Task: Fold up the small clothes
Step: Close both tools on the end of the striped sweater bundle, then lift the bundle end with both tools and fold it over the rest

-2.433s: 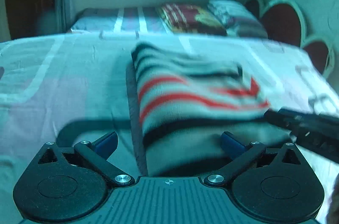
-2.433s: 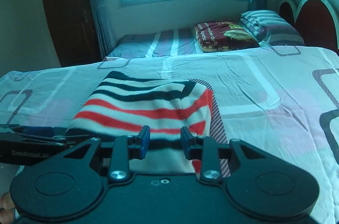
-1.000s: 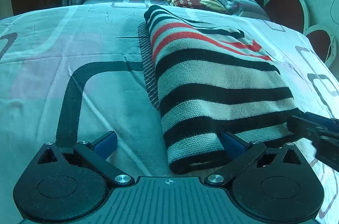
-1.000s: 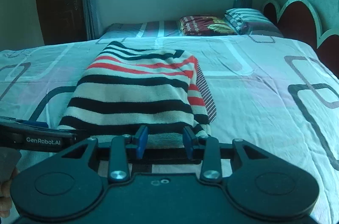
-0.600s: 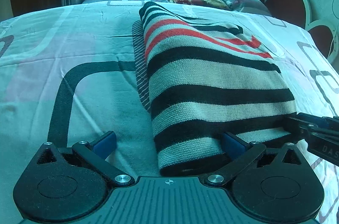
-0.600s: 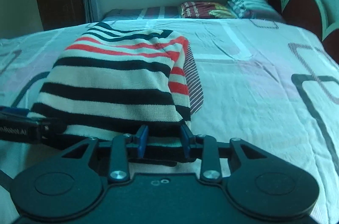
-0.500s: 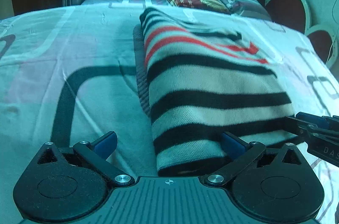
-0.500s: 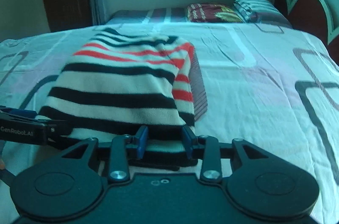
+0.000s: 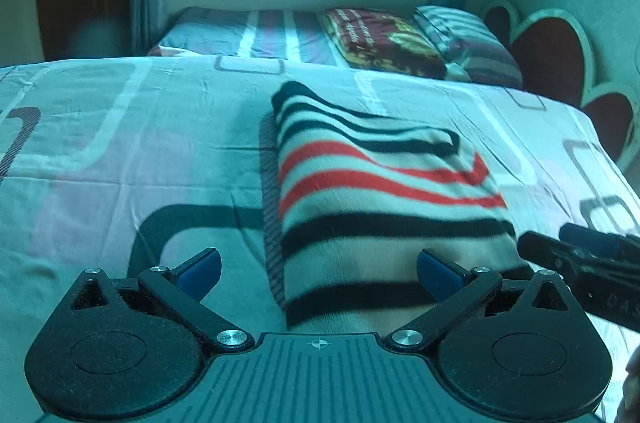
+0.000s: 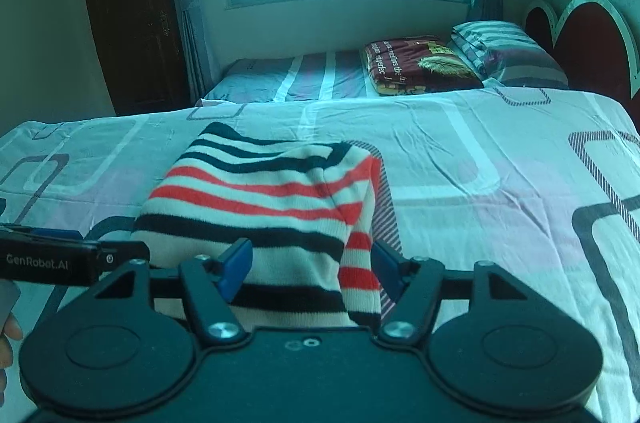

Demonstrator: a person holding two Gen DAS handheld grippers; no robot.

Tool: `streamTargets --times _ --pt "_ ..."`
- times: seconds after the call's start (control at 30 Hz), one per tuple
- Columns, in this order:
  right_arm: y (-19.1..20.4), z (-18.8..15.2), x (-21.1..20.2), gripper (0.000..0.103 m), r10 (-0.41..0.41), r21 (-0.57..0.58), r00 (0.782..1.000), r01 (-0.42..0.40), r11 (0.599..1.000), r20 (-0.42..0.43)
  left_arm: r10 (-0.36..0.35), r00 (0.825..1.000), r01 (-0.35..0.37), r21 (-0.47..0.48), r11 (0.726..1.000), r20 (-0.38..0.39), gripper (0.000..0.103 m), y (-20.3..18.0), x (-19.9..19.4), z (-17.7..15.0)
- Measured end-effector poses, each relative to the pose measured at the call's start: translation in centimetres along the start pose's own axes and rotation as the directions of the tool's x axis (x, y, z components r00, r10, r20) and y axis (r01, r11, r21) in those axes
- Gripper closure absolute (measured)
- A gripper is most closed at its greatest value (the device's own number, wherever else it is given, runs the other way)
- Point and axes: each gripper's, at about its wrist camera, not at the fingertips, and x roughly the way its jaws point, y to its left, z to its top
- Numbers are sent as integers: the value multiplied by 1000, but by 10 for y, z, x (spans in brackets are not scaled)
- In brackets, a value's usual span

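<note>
Patterned bedsheet (image 10: 500,183) fills both views, with a striped sweater (image 10: 256,207) lying folded on it near the front edge. Left gripper (image 9: 318,269) gapes wide around the hem's left corner; right gripper (image 10: 308,269) stands half open astride the right corner, gripping nothing. Both likely need to close before the next fold.

"GenRobot.AI" printed in pale letters along the side of the black two-finger left gripper (image 10: 72,259), the fragment "DAS" on the black right gripper (image 9: 600,279), and partly legible white lettering, roughly "the" and "perfec", across the folded maroon-and-yellow blanket (image 10: 416,65).
</note>
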Motion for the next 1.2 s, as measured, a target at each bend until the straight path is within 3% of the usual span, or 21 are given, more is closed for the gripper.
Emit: streamTargets --times 0.2,0.43,0.53,0.6,0.7,0.77,0.93,1.1,1.2 --pt "3 16 12 40 -5 -36 1000 5 999 12 18 1000 -18 17 1000 3 0 -4 17 13" --pt "-12 22 44 40 15 8 999 -14 1000 -29 31 999 -31 10 999 -16 0 -1 43 19" --pt "-12 13 58 49 9 -15 997 -10 1000 -74 14 1000 -14 2 1000 -23 0 -1 49 17" --pt "-18 6 67 49 26 11 993 -25 1000 -117 0 1000 0 -10 1000 -31 0 1 51 18" --pt "-27 4 67 38 47 62 994 -41 997 -102 -20 999 19 -29 999 -37 0 5 52 20" --pt "-32 4 69 25 42 68 994 -35 997 -102 -39 998 37 -46 998 -46 0 9 54 20" --pt "-50 -1 84 25 147 176 979 -121 977 -141 -100 992 90 -121 989 -78 0 20 65 17" --pt "-58 -6 97 32 251 284 957 -202 937 -146 -211 970 178 -242 954 -120 0 33 84 10" --pt "-60 -7 104 33 278 310 952 -227 923 -132 -223 967 191 -234 953 -119 0 29 86 8"
